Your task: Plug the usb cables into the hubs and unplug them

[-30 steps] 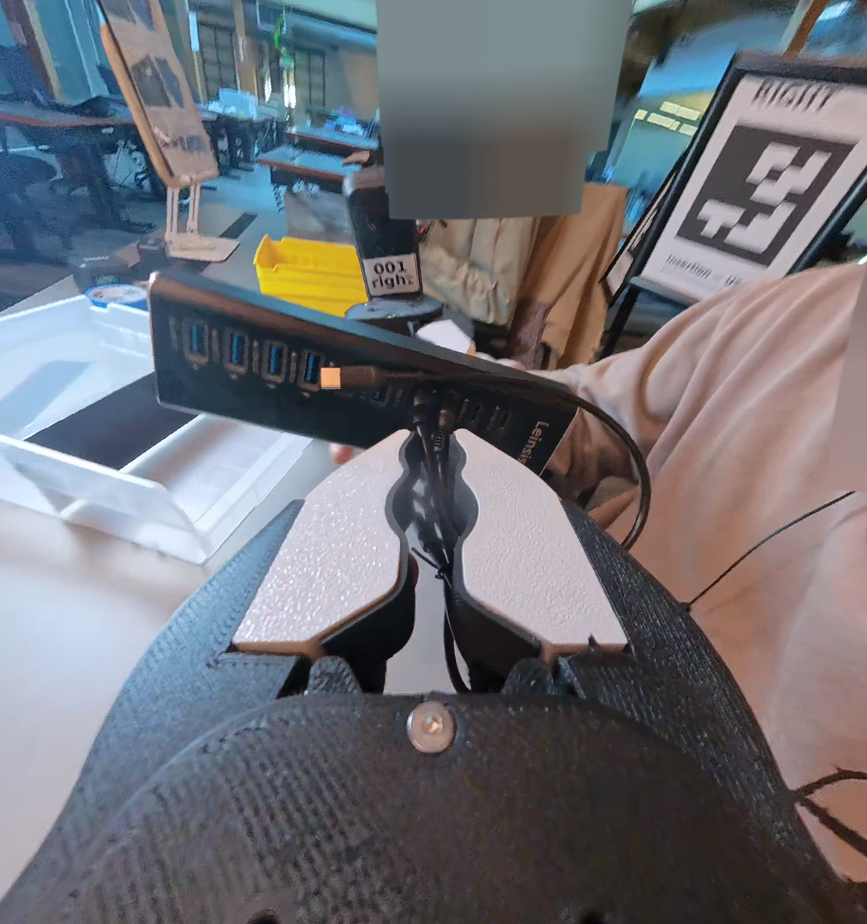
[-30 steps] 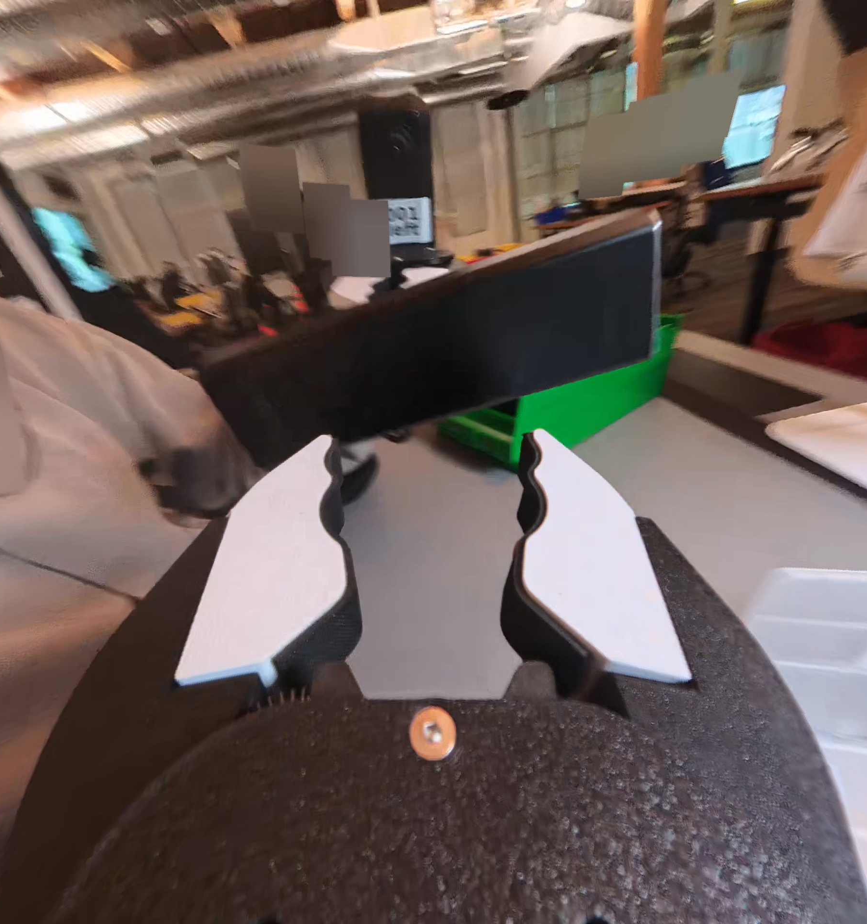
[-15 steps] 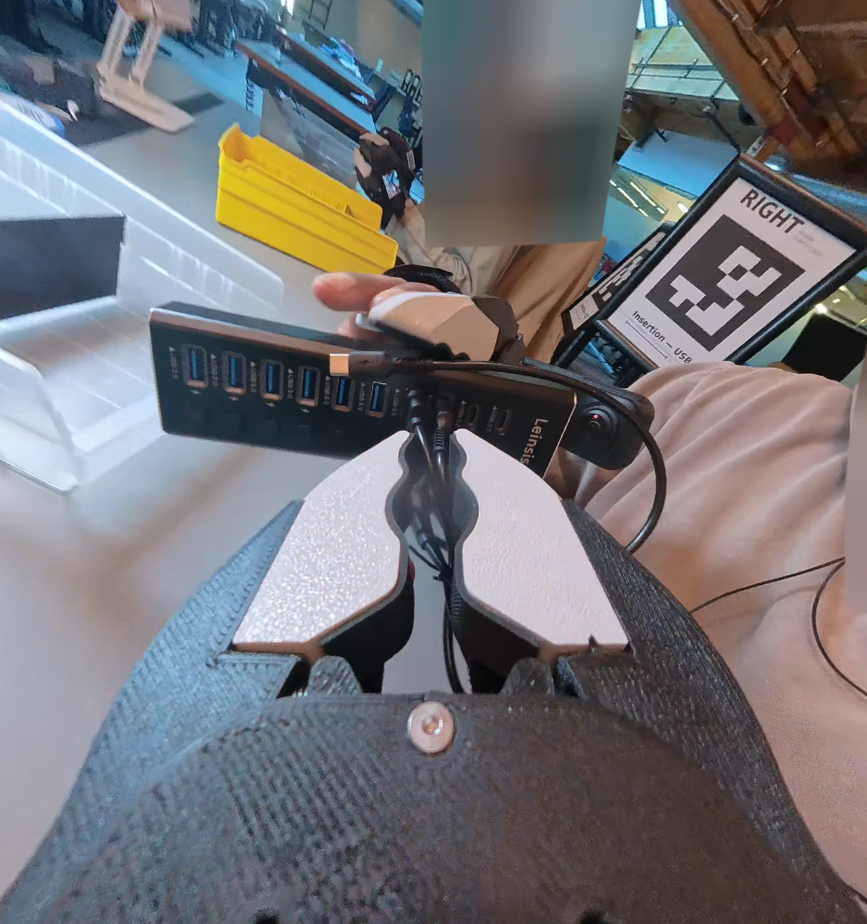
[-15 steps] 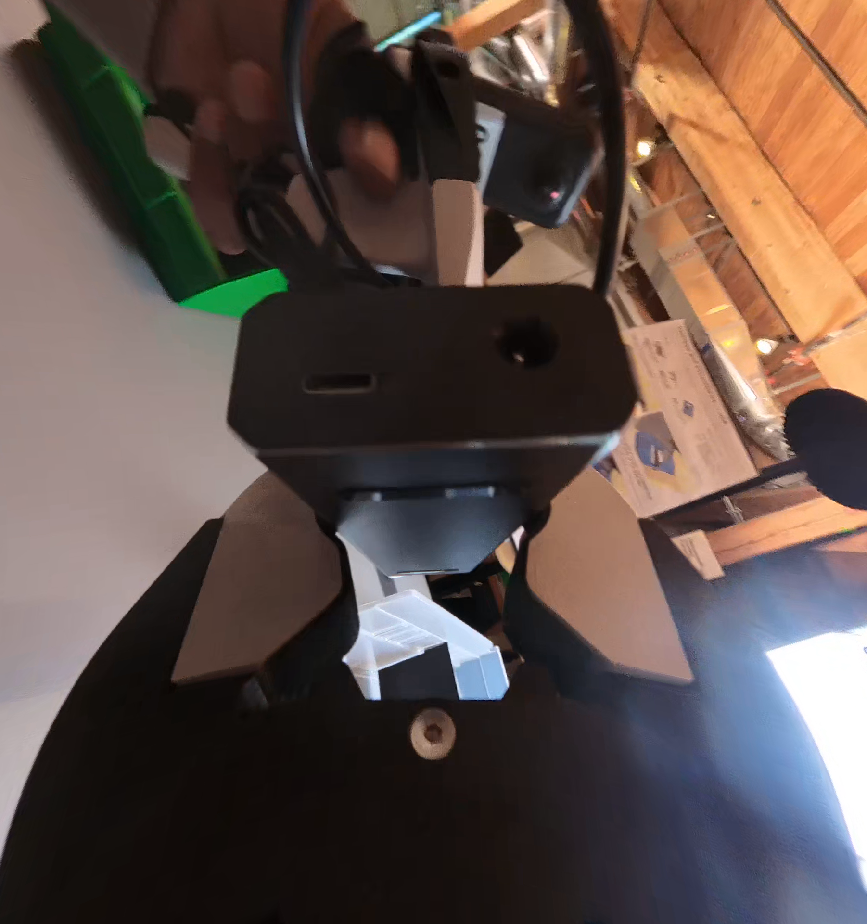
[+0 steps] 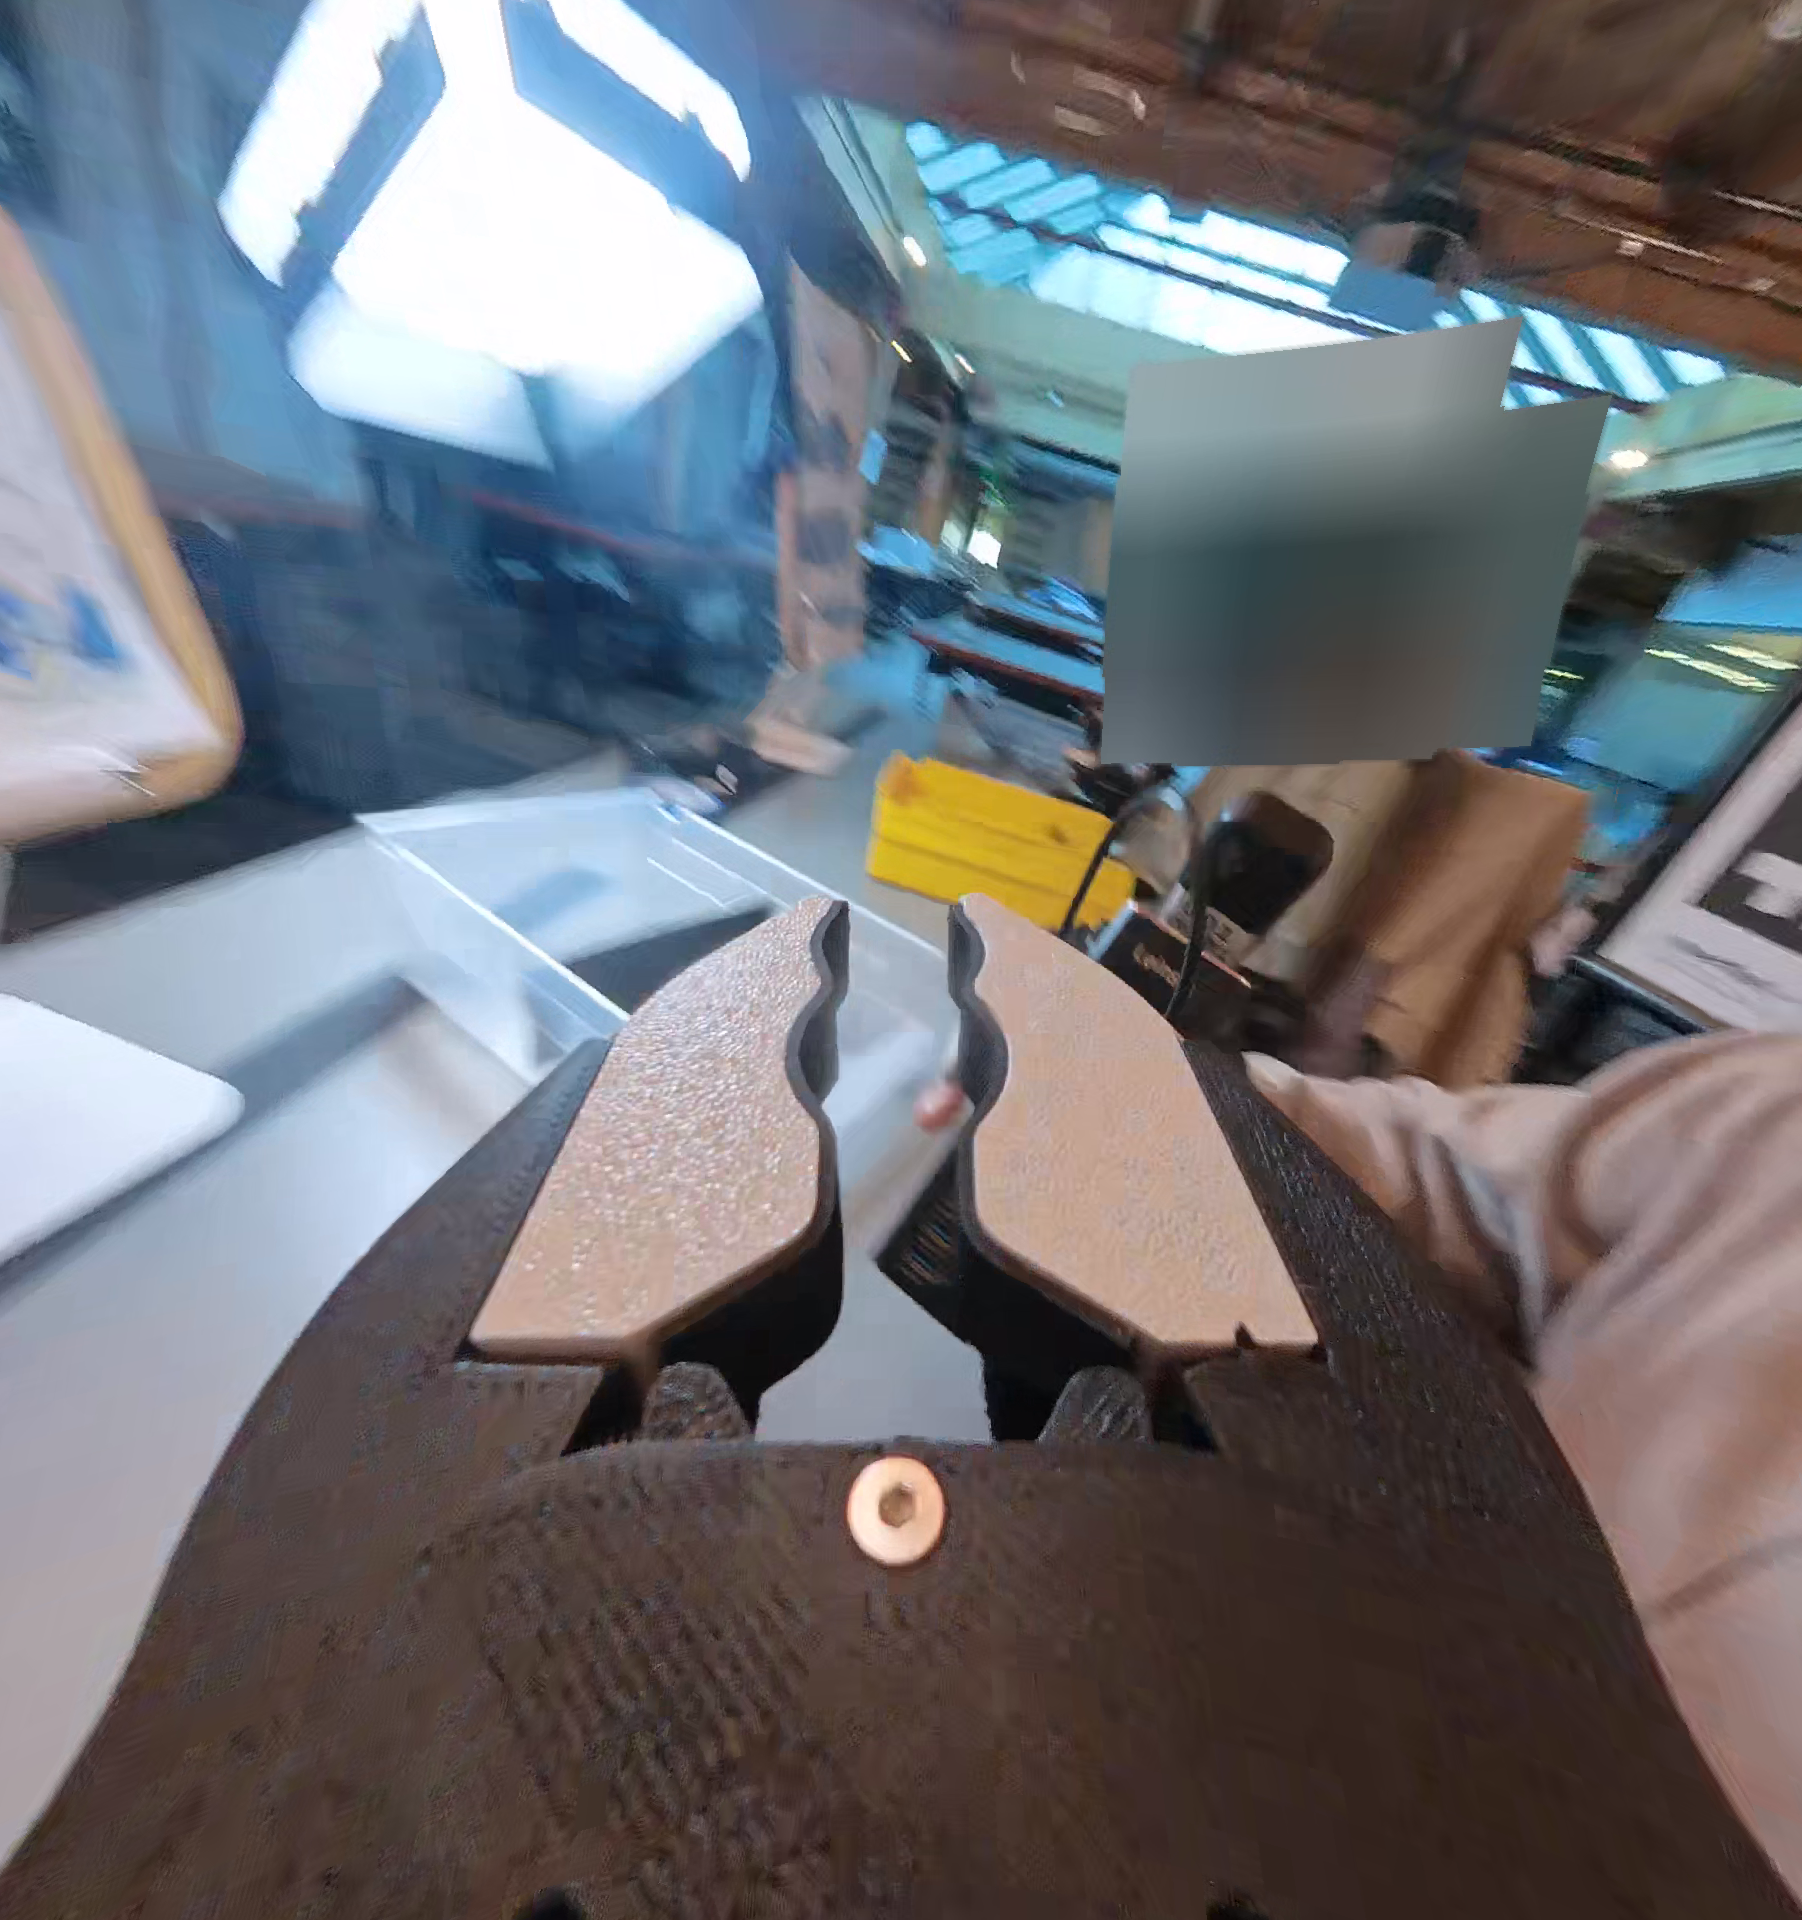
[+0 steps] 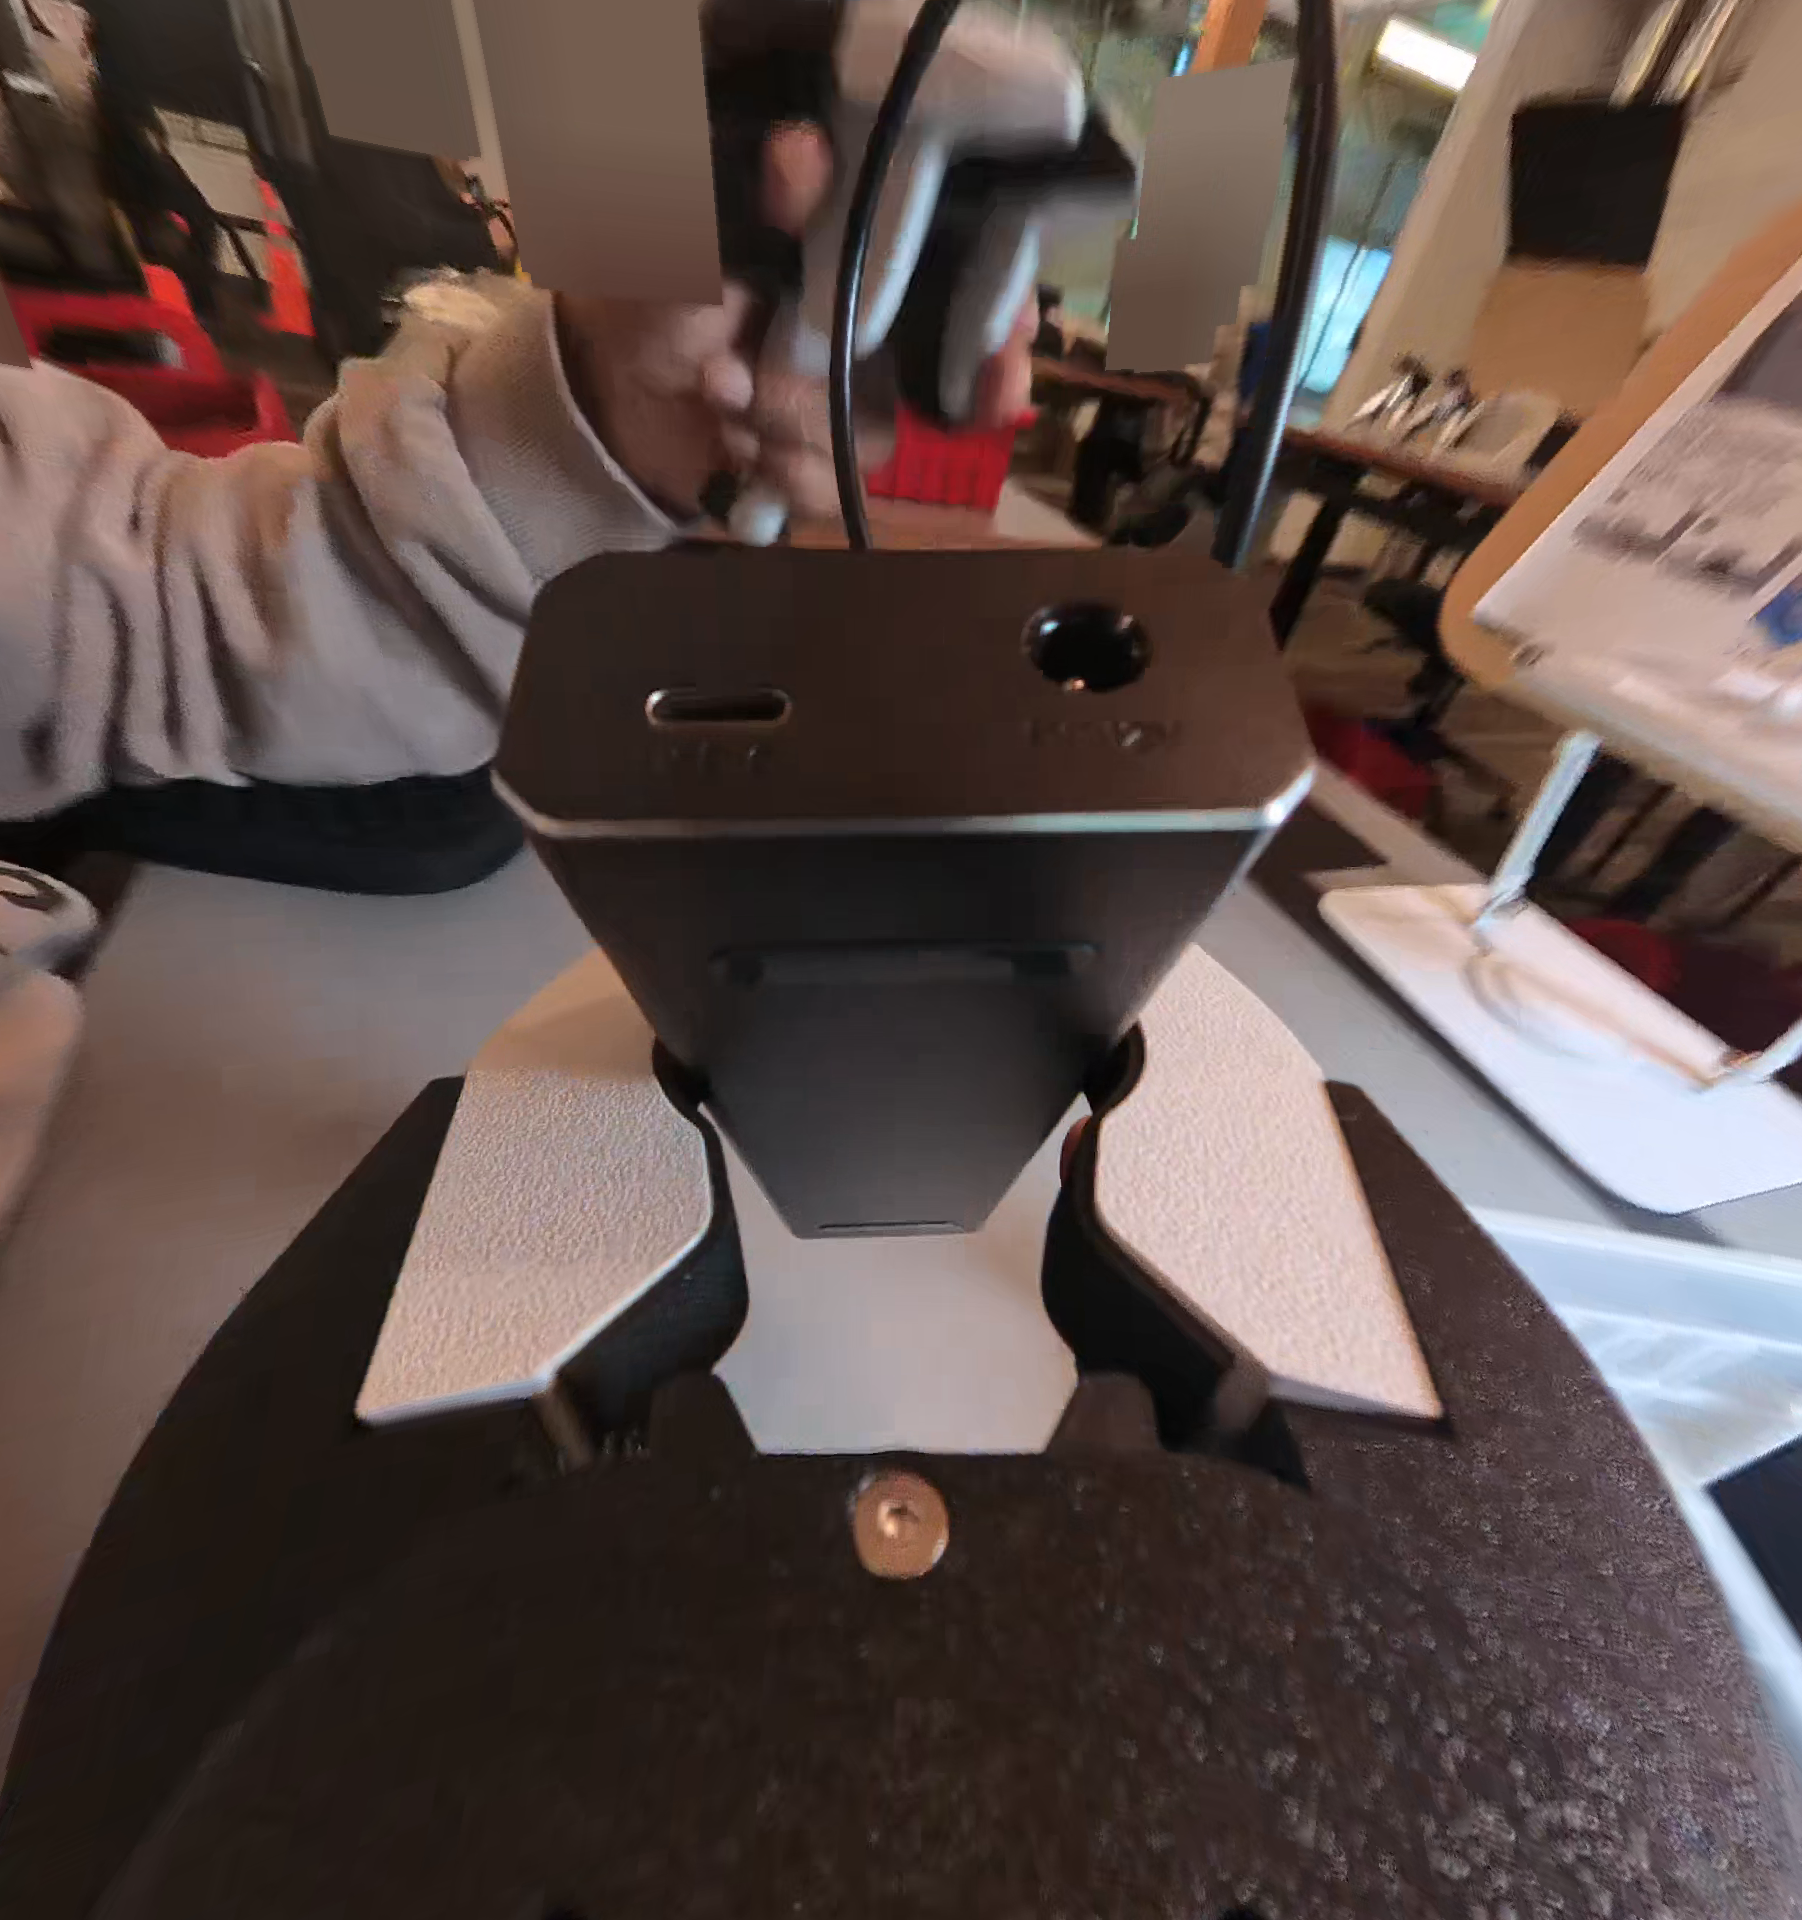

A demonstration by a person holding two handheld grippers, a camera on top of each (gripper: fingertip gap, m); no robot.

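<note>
1. Since half a second ago the left gripper (image 5: 898,914) has let go of the cable it was clamping; its fingers now stand a little apart with nothing between them.
2. Beyond its tips lie a clear plastic tray (image 5: 606,883) on the grey table (image 5: 97,1455), then a yellow bin (image 5: 980,842) farther right; the view is blurred.
3. At the right edge a beige sleeve (image 5: 1655,1195) reaches across.
4. In the right wrist view, that sleeve sits at left, and the other gripper shows blurred above.
5. Right gripper (image 6: 892,1049) clamps the black USB hub (image 6: 897,810) by its narrow lower part, end face toward the camera.
6. A black cable (image 6: 850,312) loops up from behind the hub.
7. A white stand (image 6: 1562,1049) sits at right.
</note>
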